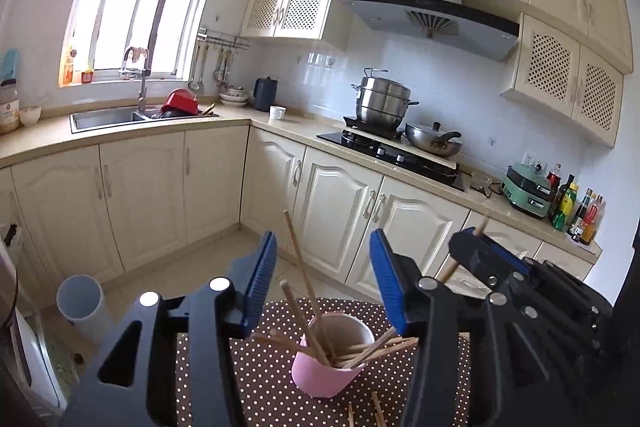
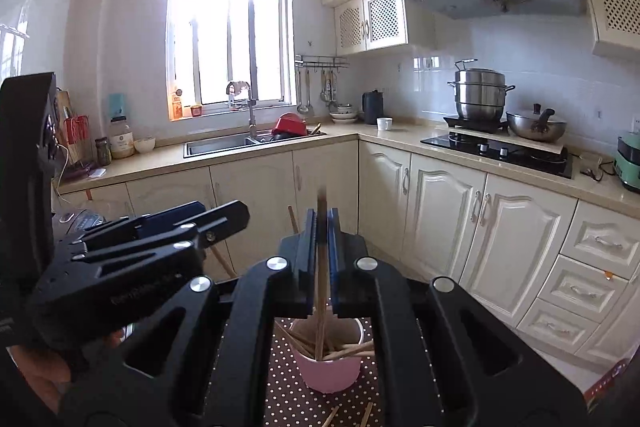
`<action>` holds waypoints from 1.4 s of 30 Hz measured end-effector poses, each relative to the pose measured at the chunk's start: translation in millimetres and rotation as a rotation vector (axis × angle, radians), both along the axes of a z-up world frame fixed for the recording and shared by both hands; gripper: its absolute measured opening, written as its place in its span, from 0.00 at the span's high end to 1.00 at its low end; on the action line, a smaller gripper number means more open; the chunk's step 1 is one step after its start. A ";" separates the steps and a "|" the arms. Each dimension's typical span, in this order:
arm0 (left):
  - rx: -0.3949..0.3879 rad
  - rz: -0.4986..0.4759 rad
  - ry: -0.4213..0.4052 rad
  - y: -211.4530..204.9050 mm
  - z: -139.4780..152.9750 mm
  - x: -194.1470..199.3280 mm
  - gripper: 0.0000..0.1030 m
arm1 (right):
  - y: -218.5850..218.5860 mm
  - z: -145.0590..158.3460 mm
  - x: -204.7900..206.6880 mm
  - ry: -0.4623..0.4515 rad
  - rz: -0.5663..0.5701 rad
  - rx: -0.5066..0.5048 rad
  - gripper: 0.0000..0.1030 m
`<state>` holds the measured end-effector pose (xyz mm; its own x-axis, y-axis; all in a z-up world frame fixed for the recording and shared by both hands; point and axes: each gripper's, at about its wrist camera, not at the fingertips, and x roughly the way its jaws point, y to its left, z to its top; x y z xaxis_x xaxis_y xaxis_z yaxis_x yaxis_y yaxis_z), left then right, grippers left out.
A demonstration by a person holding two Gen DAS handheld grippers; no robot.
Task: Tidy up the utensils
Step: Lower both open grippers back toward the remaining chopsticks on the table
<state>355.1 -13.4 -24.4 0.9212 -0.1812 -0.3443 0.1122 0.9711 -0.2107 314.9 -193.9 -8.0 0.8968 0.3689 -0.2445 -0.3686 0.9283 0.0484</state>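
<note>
A pink cup (image 1: 328, 375) stands on a brown polka-dot tablecloth (image 1: 264, 399) and holds several wooden chopsticks (image 1: 304, 311). My left gripper (image 1: 324, 279) is open and empty, its blue pads either side above the cup. My right gripper (image 2: 321, 227) is shut on one wooden chopstick (image 2: 320, 307), held upright with its lower end inside the cup (image 2: 332, 367). The right gripper also shows in the left wrist view (image 1: 480, 247), to the right of the cup. Loose chopsticks (image 1: 376, 411) lie on the cloth in front of the cup.
Cream kitchen cabinets (image 1: 332, 199) and a tiled floor lie beyond the table. A white bin (image 1: 82, 303) stands on the floor at left. The counter carries a sink (image 1: 108, 117), a hob with pots (image 1: 384, 107) and bottles (image 1: 576, 207).
</note>
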 end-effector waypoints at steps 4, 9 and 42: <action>0.004 0.016 0.001 4.8 1.3 -9.2 0.48 | -4.0 1.1 -8.6 0.005 -0.007 -0.002 0.93; 0.028 0.024 -0.011 2.4 3.3 -30.8 0.47 | -9.9 3.6 -25.0 0.004 -0.009 -0.004 0.93; 0.219 -0.117 0.335 -69.5 -136.4 -76.9 0.47 | -70.3 -126.4 -78.3 0.327 -0.081 -0.023 0.93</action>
